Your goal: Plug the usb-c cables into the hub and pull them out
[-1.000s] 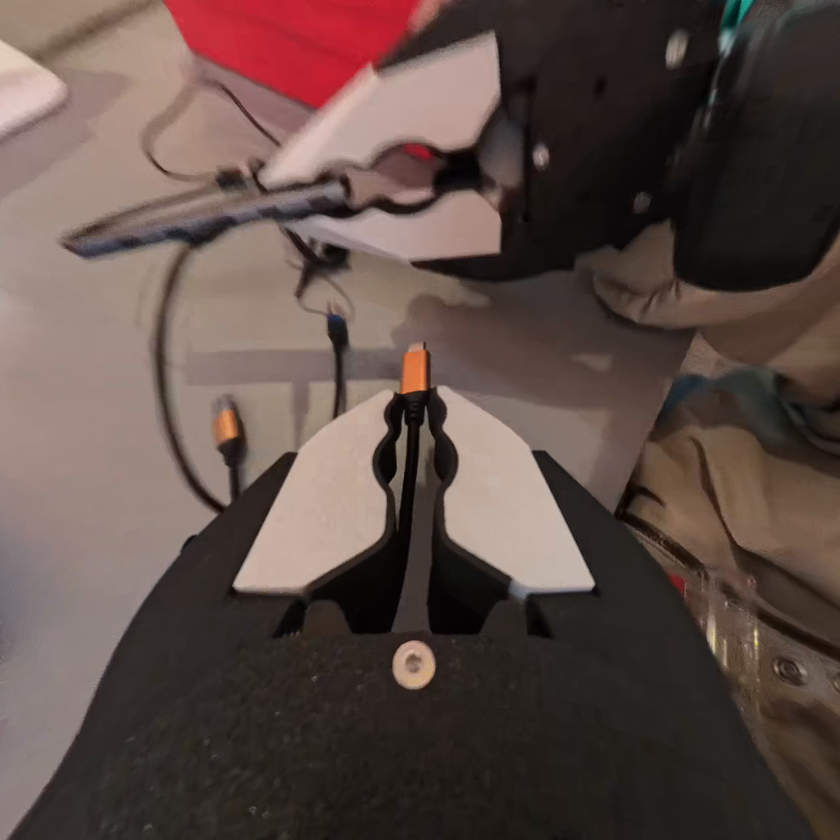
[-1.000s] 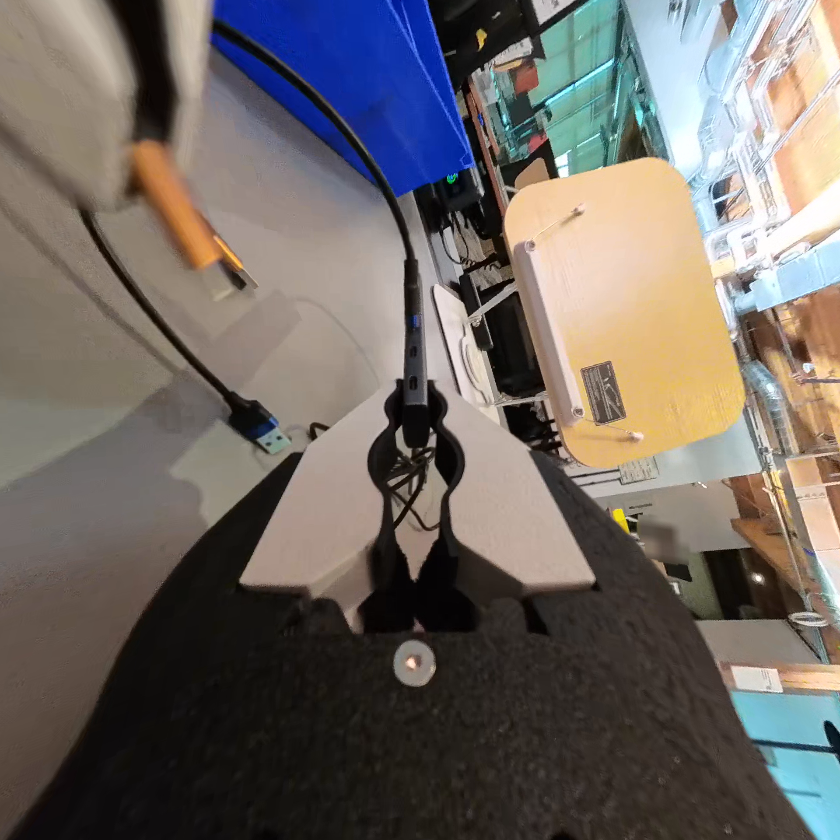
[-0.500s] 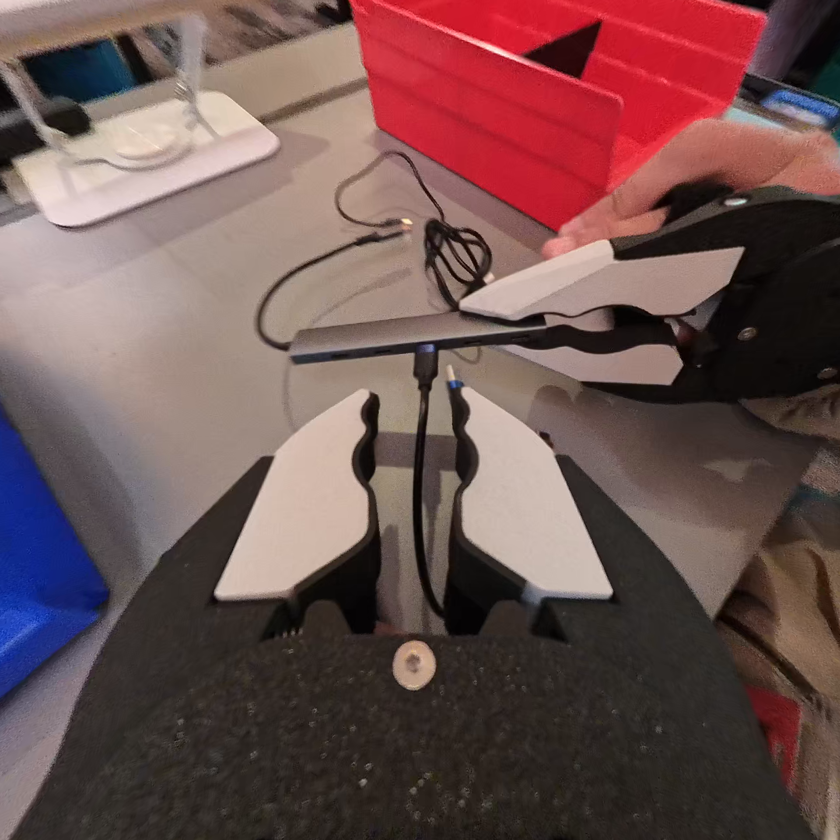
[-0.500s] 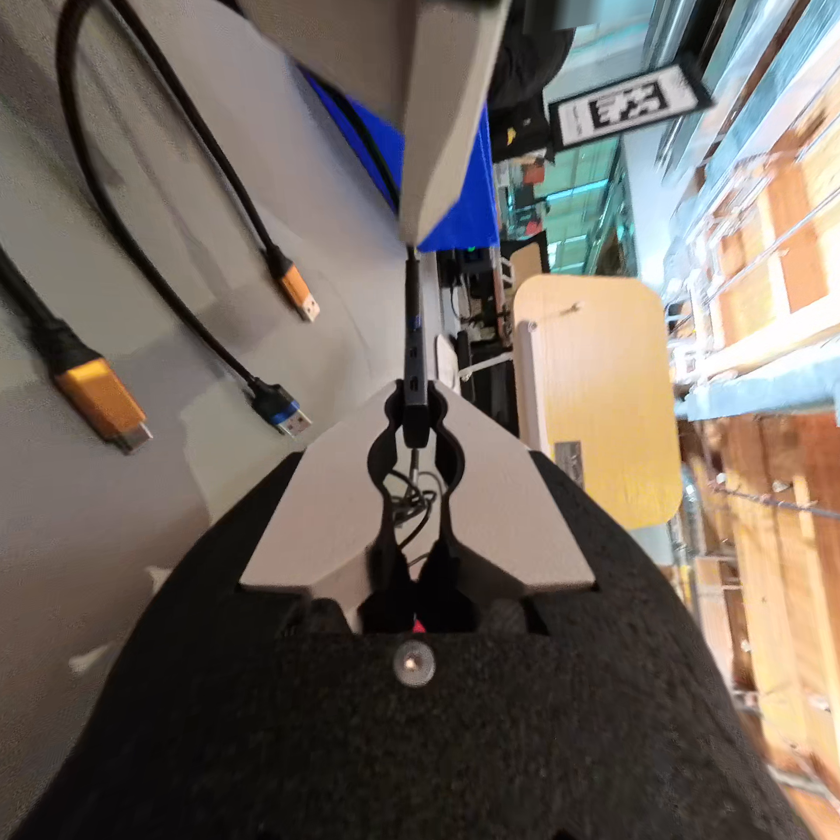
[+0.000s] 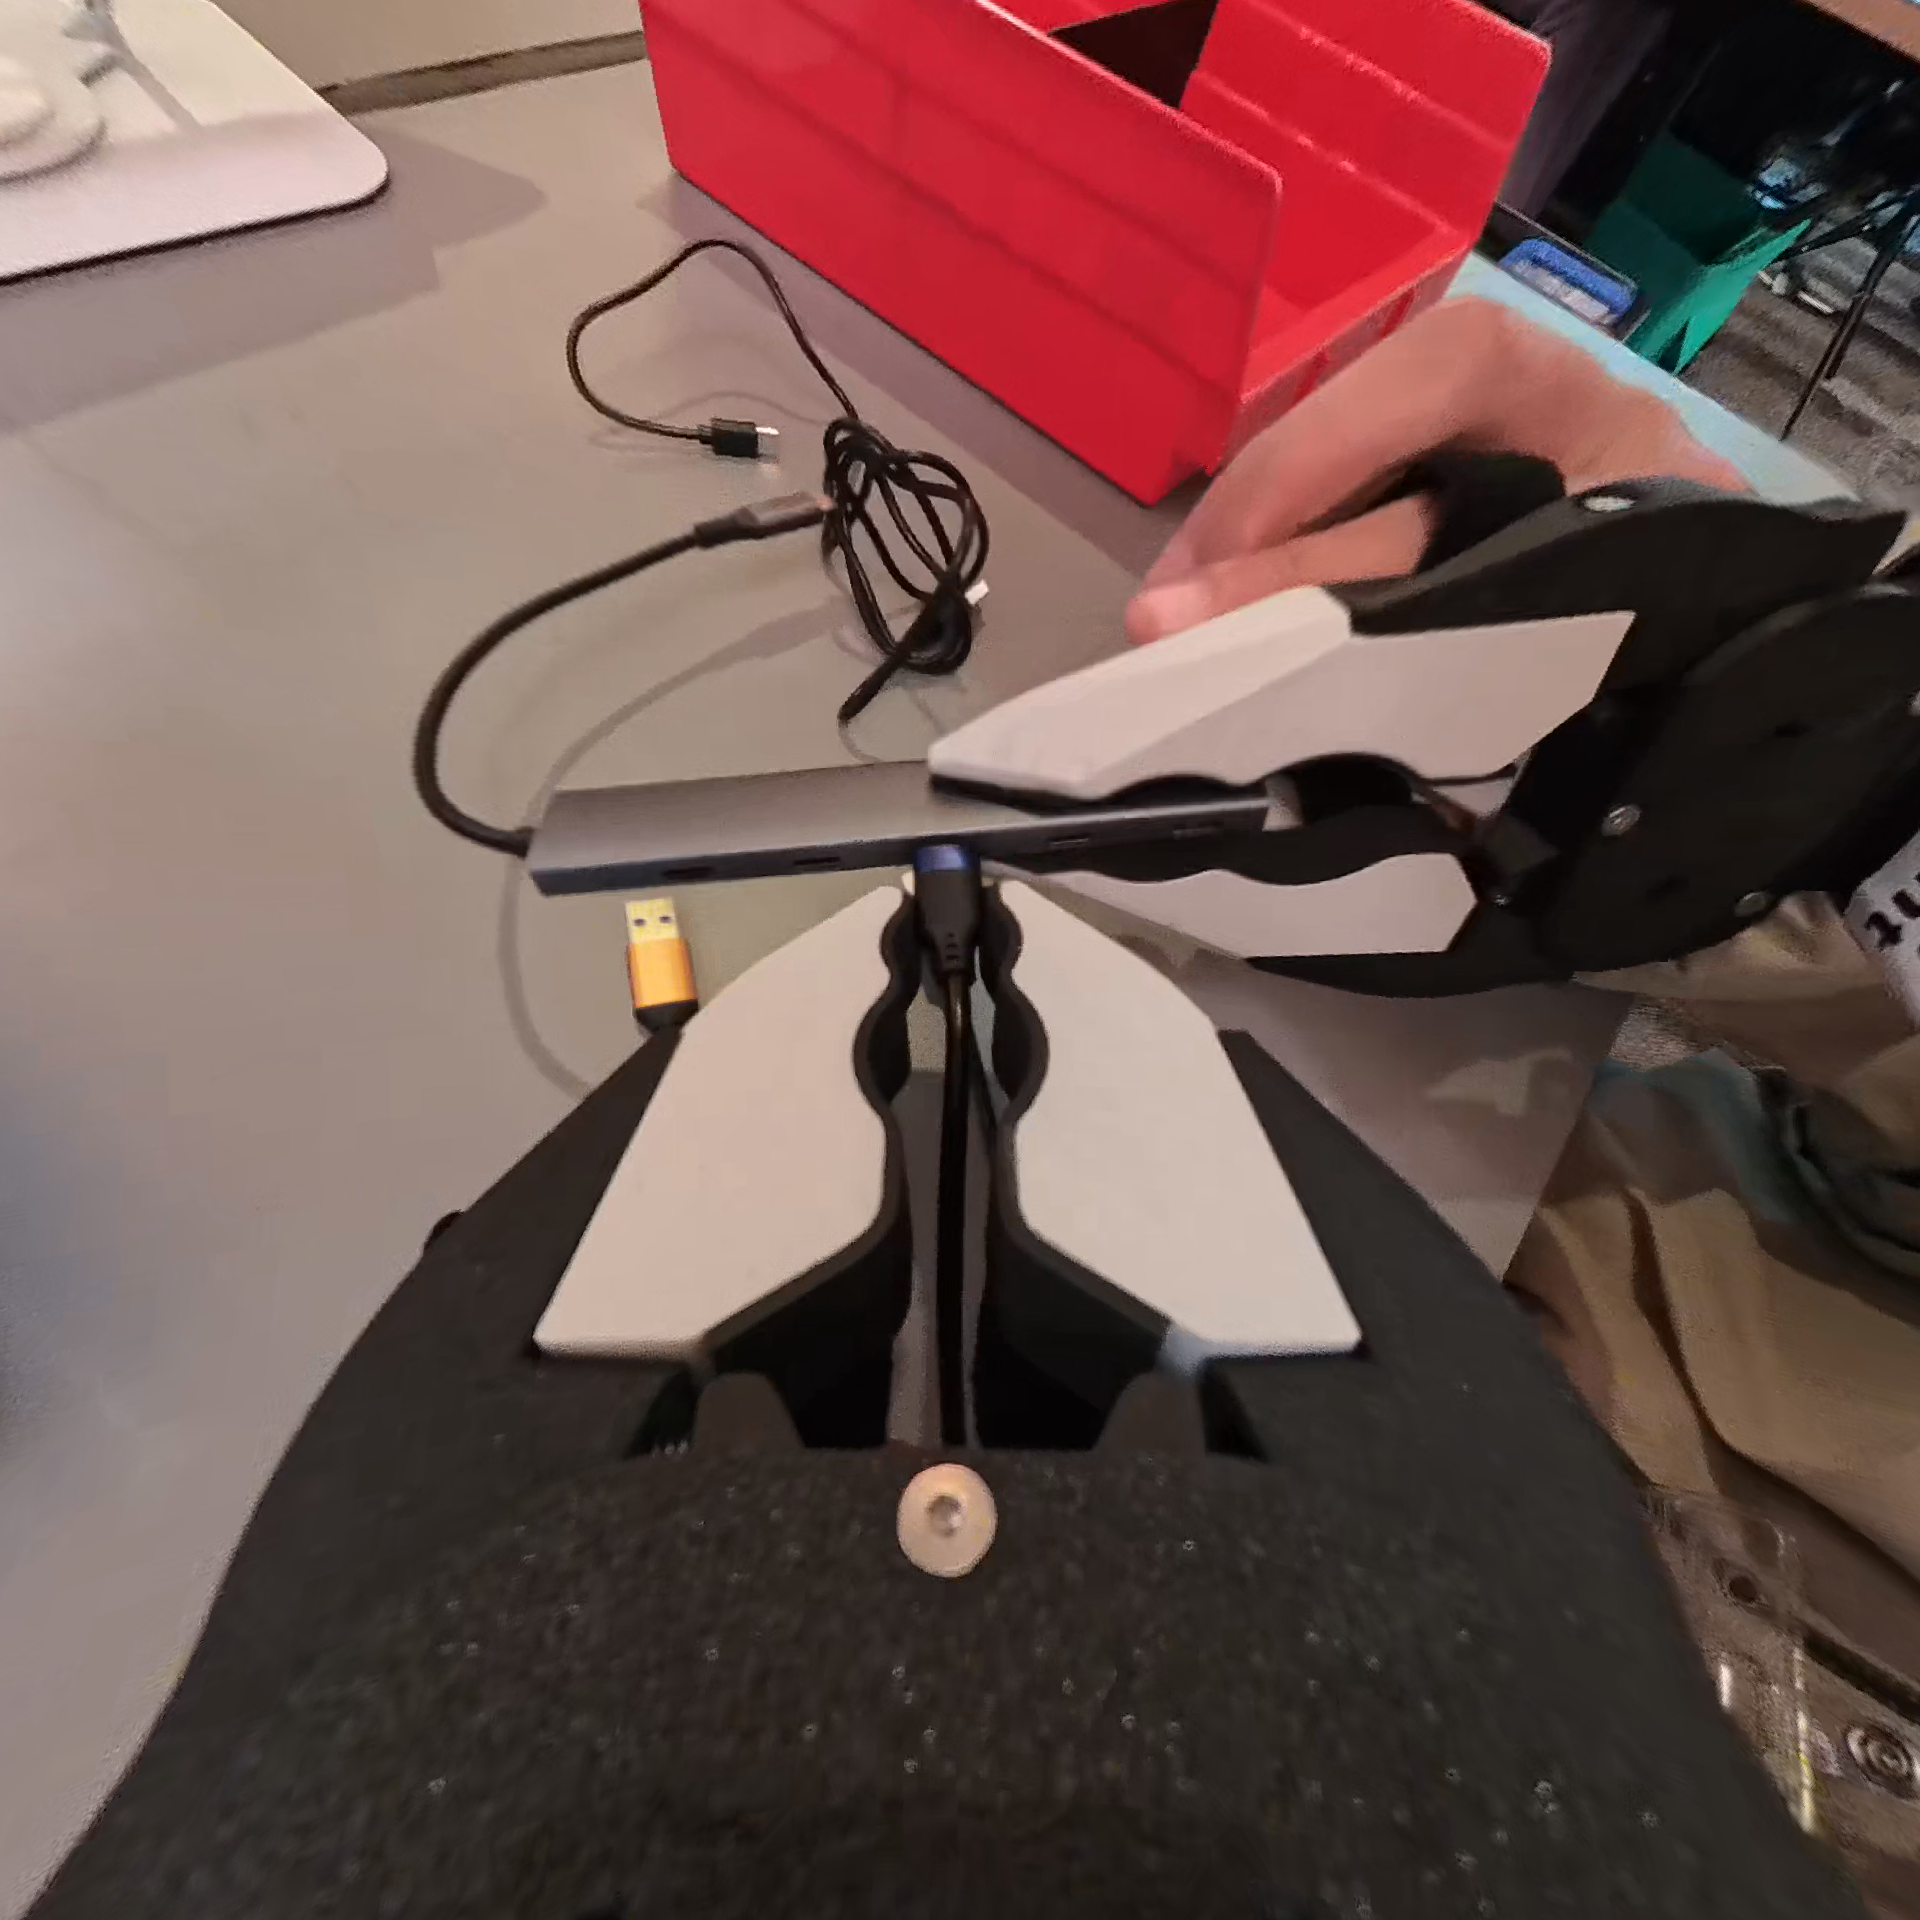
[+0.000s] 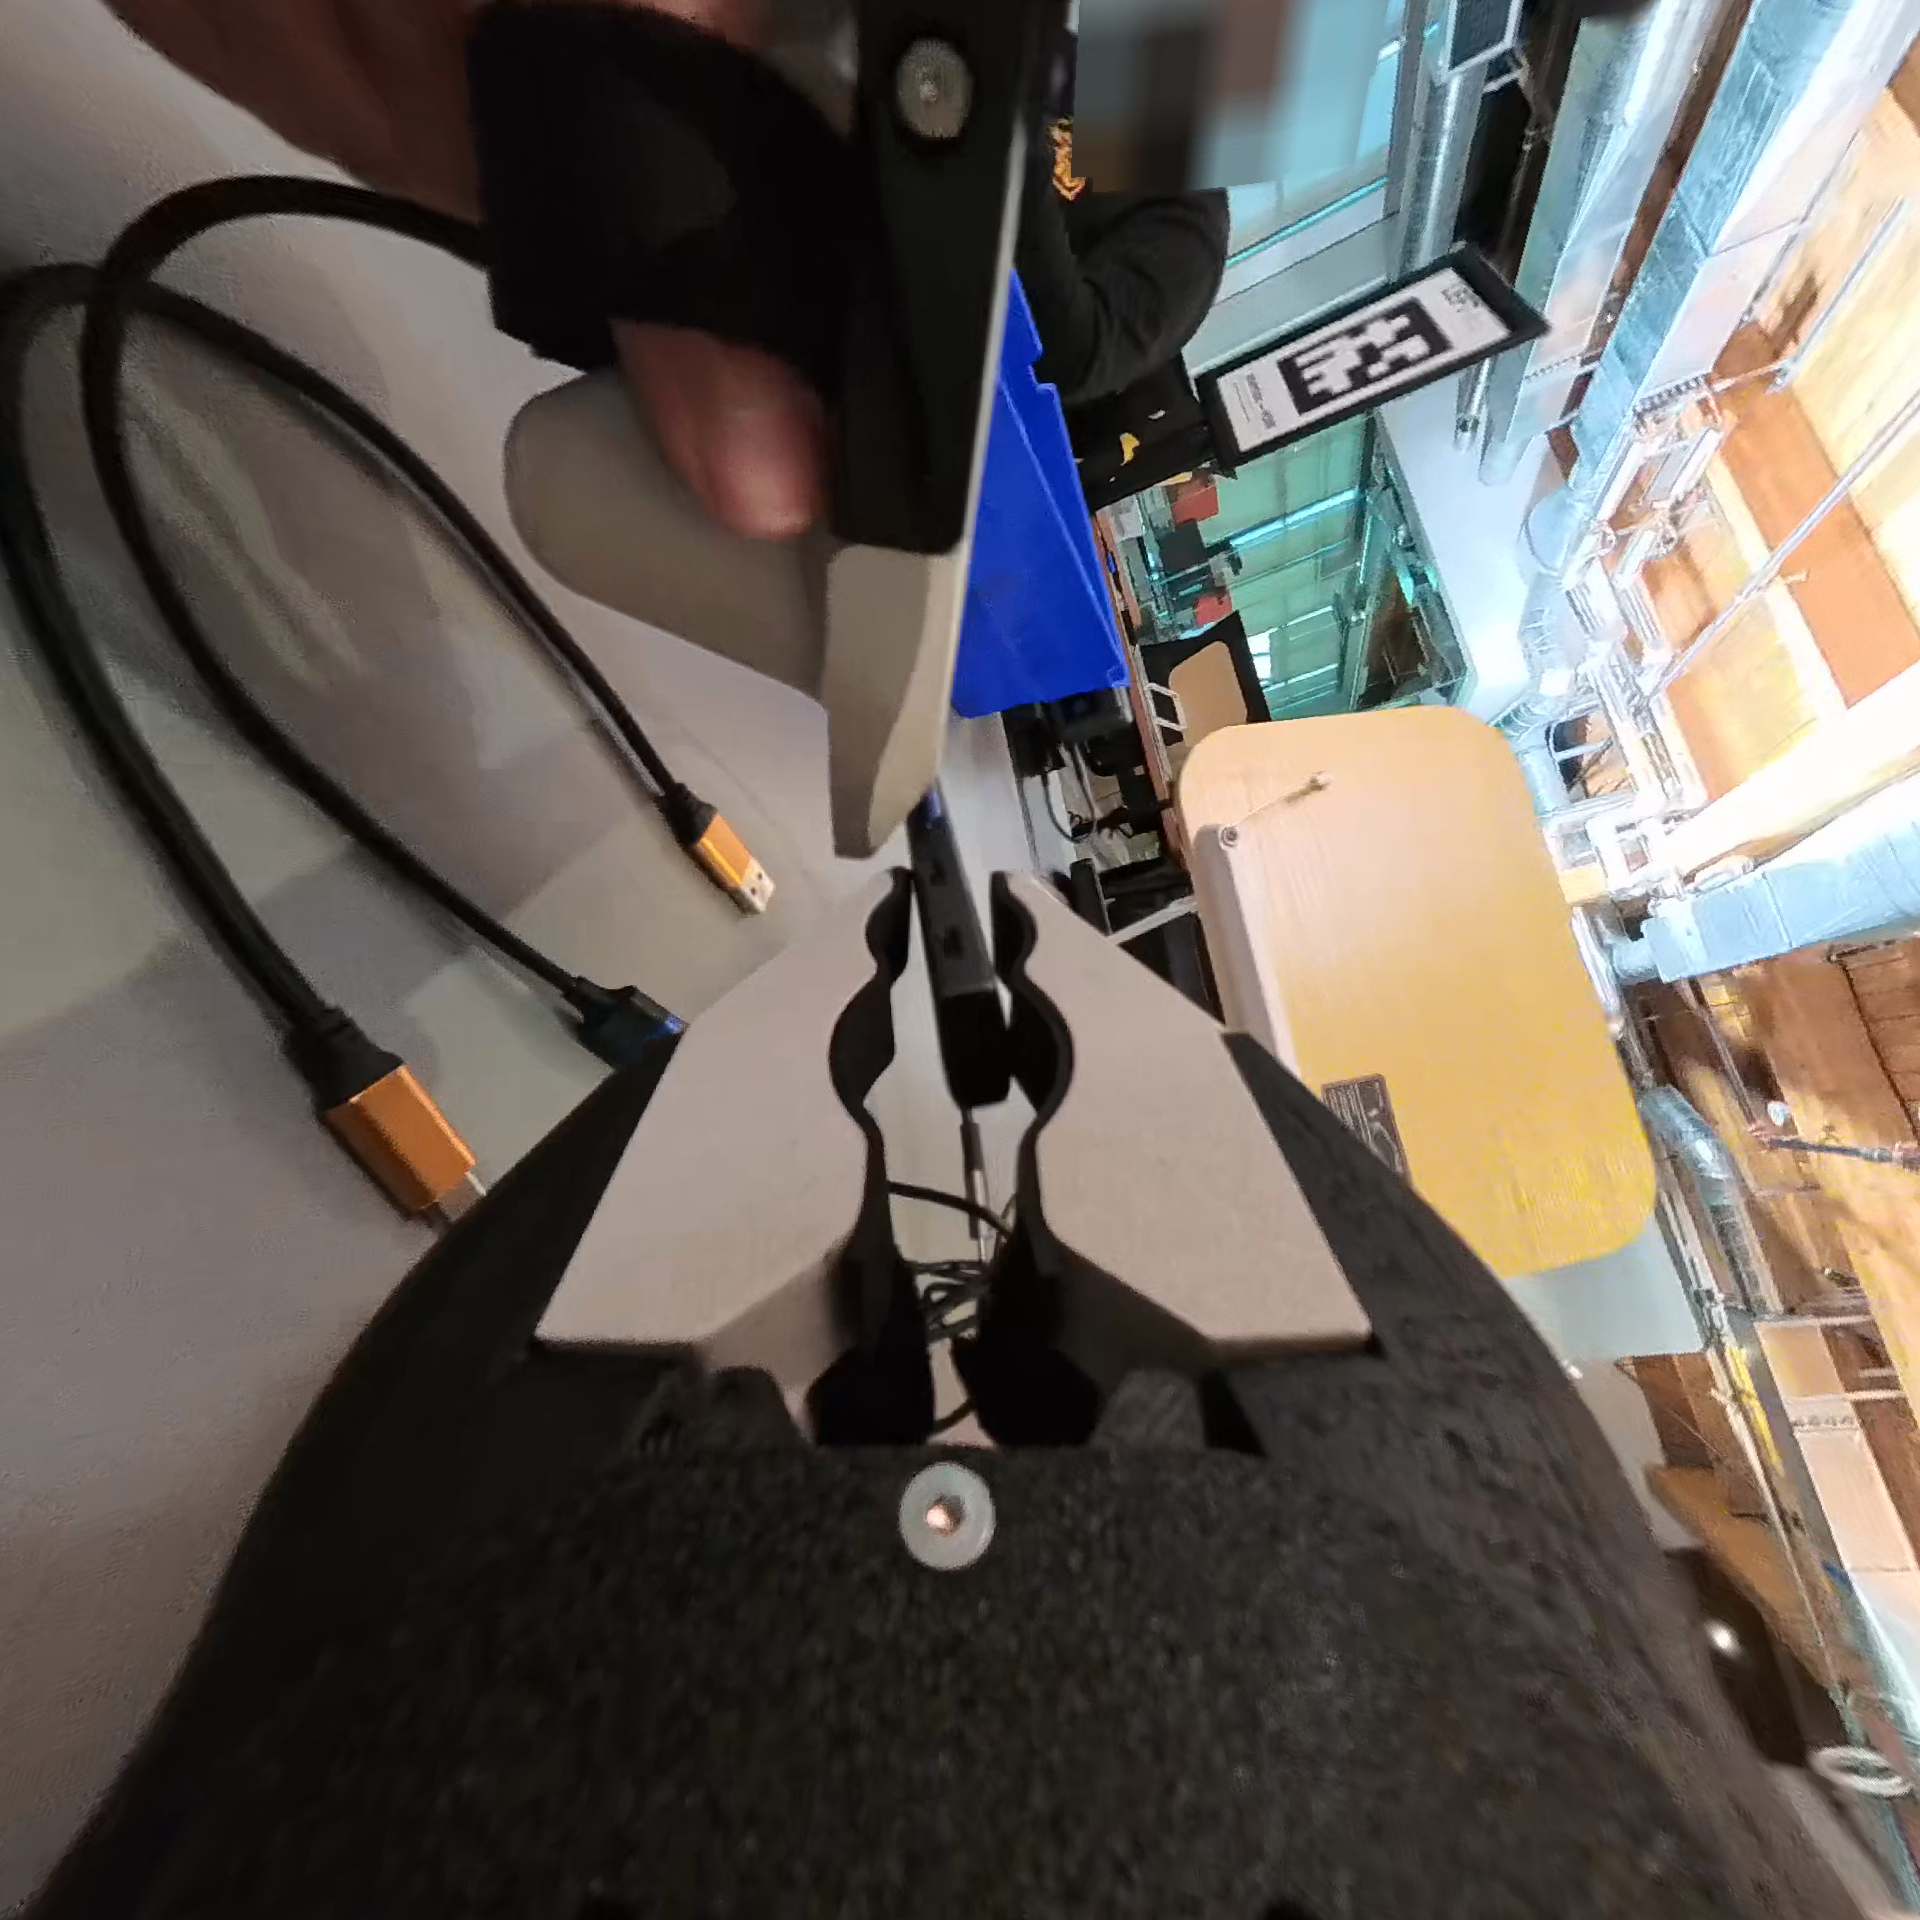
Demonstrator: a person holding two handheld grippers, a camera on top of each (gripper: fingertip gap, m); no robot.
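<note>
The grey USB hub [image 5: 831,831] is held level above the grey tabletop [image 5: 260,727], pinched at one end by the right gripper [image 5: 1101,821]. A blue-collared cable plug [image 5: 943,902] is seated in a port on the hub's near edge and is pinched between the fingers of the left gripper [image 5: 945,925]. Just beside the hub, on the table, an orange-shelled plug [image 5: 657,966] lies loose; beyond the hub sit a coiled black cable [image 5: 904,561] and a red bin [image 5: 1039,208]. For a clean withdrawal, the plug should be drawn straight back along the port's axis, the hub being kept steady and untwisted, so that the connector is not levered.
</note>
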